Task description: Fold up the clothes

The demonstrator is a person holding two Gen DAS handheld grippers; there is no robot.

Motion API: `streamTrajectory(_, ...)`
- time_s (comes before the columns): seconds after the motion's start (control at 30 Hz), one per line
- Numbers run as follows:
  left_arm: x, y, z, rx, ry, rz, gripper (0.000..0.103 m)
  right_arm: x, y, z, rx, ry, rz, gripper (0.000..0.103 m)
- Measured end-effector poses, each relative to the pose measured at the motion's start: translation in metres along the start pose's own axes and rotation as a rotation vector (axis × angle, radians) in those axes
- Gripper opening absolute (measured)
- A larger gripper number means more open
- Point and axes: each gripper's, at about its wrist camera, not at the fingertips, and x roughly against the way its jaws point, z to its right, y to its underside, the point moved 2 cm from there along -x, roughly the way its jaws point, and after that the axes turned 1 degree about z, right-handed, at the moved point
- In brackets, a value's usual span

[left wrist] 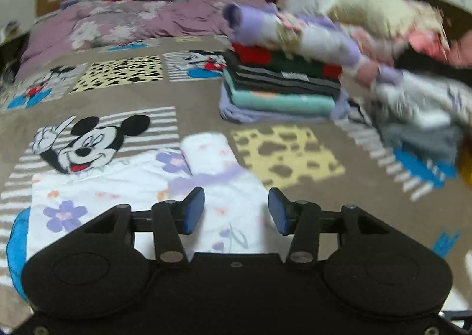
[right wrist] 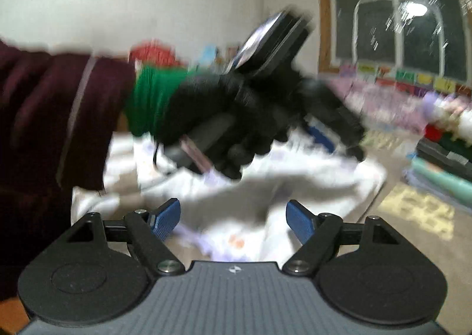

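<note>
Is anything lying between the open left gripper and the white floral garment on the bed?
Nothing visible does. The left gripper is open directly above the white floral garment, which lies partly folded on the bedspread; the folded stack sits well beyond.

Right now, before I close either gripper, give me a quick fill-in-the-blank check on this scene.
1. Both grippers' jaws are ____.
2. The white floral garment lies flat under the left gripper, printed with ____ flowers.
3. The bottom item of the folded stack is ____.
4. The right gripper holds ____.

Missing words: open; purple; lavender; nothing
</note>
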Motion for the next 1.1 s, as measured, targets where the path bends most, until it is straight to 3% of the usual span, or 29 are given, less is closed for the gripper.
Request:
streamTrajectory(0.17,-0.032,0.024,0.008,-0.146,-0.093,-0.064,0.045,-0.016,0.004,0.009,-0.062,-0.007,-0.068,0.079)
streamTrajectory(0.33,-0.041,0.026,-0.003,-0.103,-0.09,-0.062,0.05,-0.017,0.004,0.014,-0.106,-0.06,-0.067,0.084)
streamTrajectory(0.63,-0.047,0.018,0.004,-0.13,-0.114,-0.109,0.056,-0.012,0.006,-0.01,-0.028,-0.031,-0.063,0.088)
streamTrajectory(0.73,-0.019,0.012,0.001,-0.065,-0.138,-0.06,0.056,-0.005,0.006,-0.021,-0.007,-0.017,-0.046,0.088)
streamTrajectory(0.8,0.012,0.016,0.001,-0.038,-0.15,0.007,0.056,0.0,0.006,-0.029,0.007,-0.008,-0.035,0.081)
streamTrajectory(0.9,0.057,0.036,-0.001,-0.014,-0.172,0.063,0.057,0.007,0.007,-0.04,0.028,0.006,-0.018,0.077)
streamTrajectory(1.1,0.126,0.096,-0.036,0.184,-0.189,0.086,0.063,0.02,0.007,-0.06,0.063,0.031,0.018,0.077)
